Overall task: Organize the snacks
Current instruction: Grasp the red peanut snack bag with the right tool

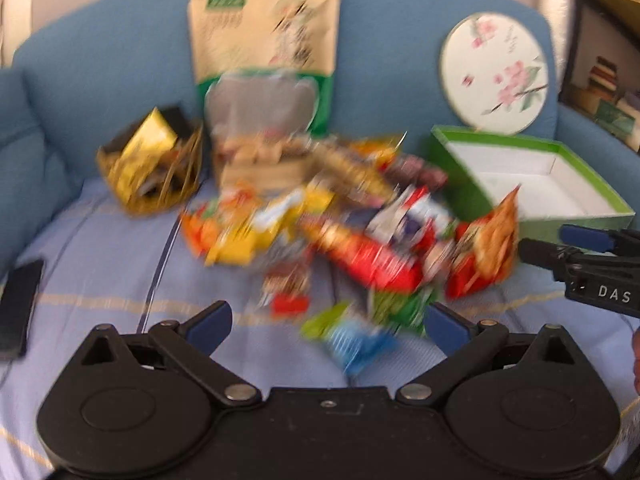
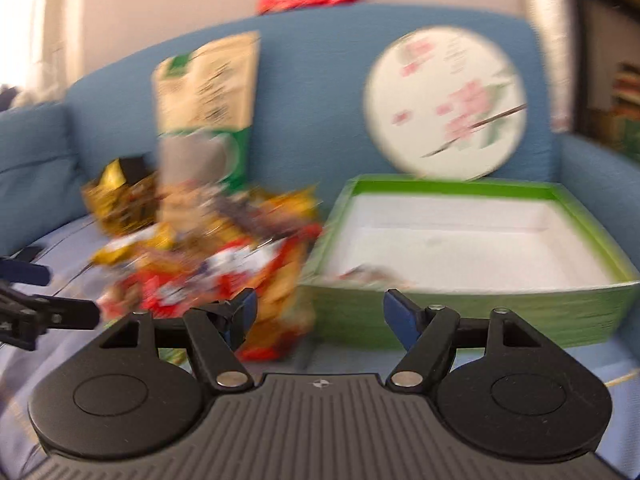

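Observation:
A heap of coloured snack packets [image 1: 340,224] lies on the blue sofa seat; it also shows in the right wrist view [image 2: 208,264]. An open green box [image 1: 532,184] with a white inside stands to its right, also seen in the right wrist view [image 2: 460,240]. My left gripper [image 1: 328,328] is open and empty, just before the heap, above a blue packet [image 1: 356,344]. My right gripper [image 2: 316,316] is open and empty, in front of the box's near wall, with an orange-red packet [image 2: 280,312] by its left finger. Both views are blurred.
A gold wire basket [image 1: 156,168] with packets stands at the left. A tall beige and green bag [image 1: 264,40] leans on the sofa back. A round flowered lid [image 1: 496,68] leans behind the box. A black phone [image 1: 20,304] lies far left.

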`<state>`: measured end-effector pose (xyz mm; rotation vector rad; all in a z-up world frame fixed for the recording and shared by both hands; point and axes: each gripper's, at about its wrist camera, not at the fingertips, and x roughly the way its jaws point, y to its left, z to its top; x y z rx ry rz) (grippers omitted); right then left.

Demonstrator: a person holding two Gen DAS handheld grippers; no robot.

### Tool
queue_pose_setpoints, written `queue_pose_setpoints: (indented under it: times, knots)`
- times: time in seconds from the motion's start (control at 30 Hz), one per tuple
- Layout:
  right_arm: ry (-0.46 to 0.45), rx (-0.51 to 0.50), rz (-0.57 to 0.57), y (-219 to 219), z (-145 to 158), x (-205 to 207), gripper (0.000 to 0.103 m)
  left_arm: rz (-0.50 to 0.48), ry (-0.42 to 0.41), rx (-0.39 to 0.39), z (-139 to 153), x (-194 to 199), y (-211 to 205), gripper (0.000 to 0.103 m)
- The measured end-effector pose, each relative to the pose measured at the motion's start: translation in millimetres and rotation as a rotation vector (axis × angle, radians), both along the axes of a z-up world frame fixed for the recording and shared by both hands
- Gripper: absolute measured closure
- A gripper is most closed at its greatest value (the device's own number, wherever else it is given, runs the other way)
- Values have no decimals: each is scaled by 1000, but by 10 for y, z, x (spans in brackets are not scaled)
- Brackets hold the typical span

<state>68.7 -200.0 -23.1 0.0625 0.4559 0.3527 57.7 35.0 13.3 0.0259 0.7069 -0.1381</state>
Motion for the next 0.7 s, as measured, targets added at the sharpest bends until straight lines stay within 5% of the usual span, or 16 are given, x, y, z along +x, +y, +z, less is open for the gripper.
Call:
queue_pose_setpoints:
  times: [0.23,0.33,0.37,0.43,0.5,0.6,0.7]
  knots:
    - [-9,28,22,201,-83,212,0,-15,35,-48,-61,17,89,0]
    - [64,39,48,220,-181,303,0,-54,18,-60,-18,24,11,0]
    - [117,26,47,218,-220,322,22,-63,18,-58,-9,31,-20,0]
    - [203,16,31,157,-273,312,49,-96,19,-65,5,38,-88,0]
    - [247,37,23,26,-292,254,57,-113,14,-66,0,32,-132,0]
    - [248,57,5,-126,-237,177,55,-135,16,-37,-55,19,-171,0]
    - [227,86,79,-150,-151,129,36,-123,23,7,-142,3,-140,0]
